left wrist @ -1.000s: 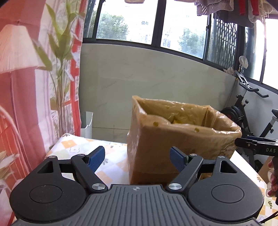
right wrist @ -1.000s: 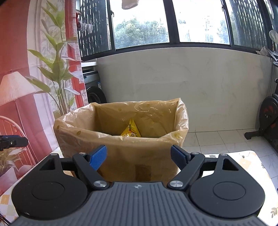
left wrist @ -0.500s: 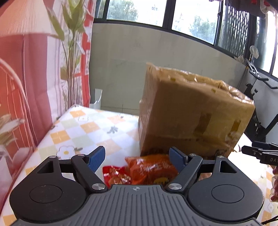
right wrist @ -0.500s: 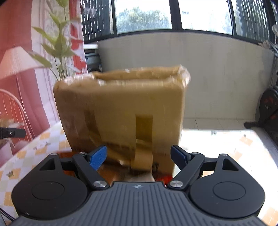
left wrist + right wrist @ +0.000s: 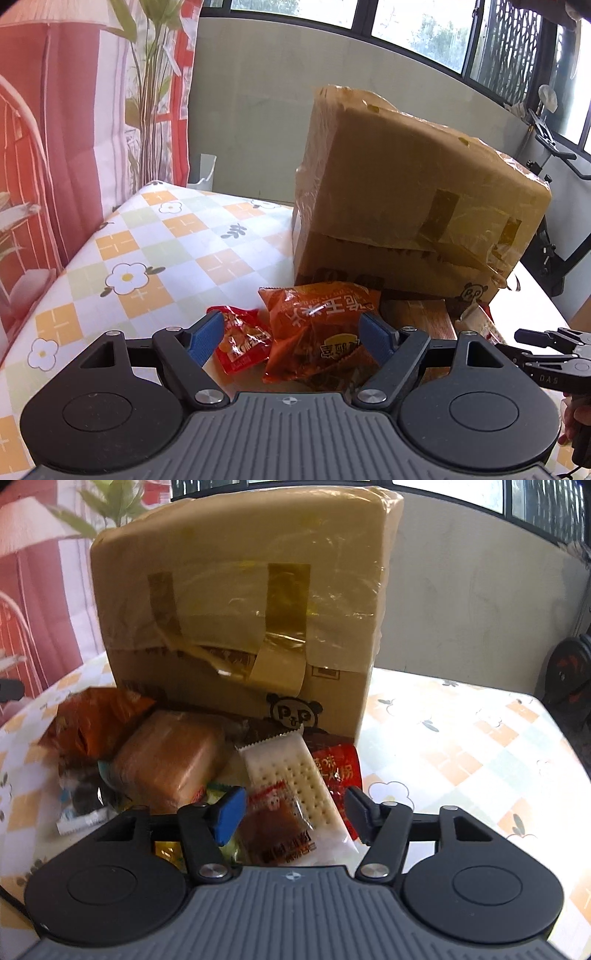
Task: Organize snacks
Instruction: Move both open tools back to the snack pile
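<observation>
Left gripper is hanging with jaws wide, gripping nothing, over the orange snack bag by the cardboard box on the table. Right gripper has just been closing, jaws partly open, straddling the cracker packet and brown snack packet without pressing on them.

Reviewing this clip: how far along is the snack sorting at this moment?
Early on. Done: nothing visibly sorted from here; the cardboard box shows only its outside. In hand: nothing gripped. The right gripper, jaws just closing, straddles a brown packet and cracker pack; the left gripper is open over an orange bag. Left: the whole pile, including the bread pack, lies loose on the table.
</observation>
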`<control>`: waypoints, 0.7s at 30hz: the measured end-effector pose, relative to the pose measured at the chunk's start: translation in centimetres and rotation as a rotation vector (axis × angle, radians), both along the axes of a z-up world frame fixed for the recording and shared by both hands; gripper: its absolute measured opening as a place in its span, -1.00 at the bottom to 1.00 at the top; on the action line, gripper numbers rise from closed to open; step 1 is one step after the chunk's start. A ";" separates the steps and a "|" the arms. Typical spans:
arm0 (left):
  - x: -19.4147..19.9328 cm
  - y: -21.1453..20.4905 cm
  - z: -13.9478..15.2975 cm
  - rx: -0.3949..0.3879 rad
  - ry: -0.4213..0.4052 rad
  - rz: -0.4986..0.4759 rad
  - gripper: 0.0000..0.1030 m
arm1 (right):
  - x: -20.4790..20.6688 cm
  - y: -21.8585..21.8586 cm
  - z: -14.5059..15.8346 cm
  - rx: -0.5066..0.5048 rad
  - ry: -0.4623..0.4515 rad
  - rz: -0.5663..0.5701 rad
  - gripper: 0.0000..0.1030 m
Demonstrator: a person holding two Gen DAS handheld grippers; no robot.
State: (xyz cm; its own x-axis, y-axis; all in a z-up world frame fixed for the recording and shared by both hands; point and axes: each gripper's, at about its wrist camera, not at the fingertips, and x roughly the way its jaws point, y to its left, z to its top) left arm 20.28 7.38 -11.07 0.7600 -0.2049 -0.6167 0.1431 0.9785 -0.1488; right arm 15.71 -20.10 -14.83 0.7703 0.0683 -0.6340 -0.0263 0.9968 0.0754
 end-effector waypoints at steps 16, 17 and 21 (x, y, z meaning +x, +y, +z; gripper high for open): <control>-0.9 -1.5 -1.6 -0.019 0.060 -0.034 0.52 | -0.2 1.6 -0.7 -0.021 0.052 0.097 -0.02; -1.1 -1.6 -1.7 -0.023 0.067 -0.037 0.50 | -0.5 1.5 -0.7 -0.001 0.057 0.093 -0.02; -1.9 -2.5 -2.8 -0.034 0.103 -0.058 0.49 | -1.4 1.6 -0.8 0.073 0.082 0.080 -0.02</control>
State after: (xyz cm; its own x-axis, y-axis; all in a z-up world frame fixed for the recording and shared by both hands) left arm 18.36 4.93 -13.83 0.6792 -0.2689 -0.6829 0.1817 0.9631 -0.1985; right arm 14.35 -18.54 -15.60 0.7062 0.1761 -0.6858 -0.0964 0.9835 0.1532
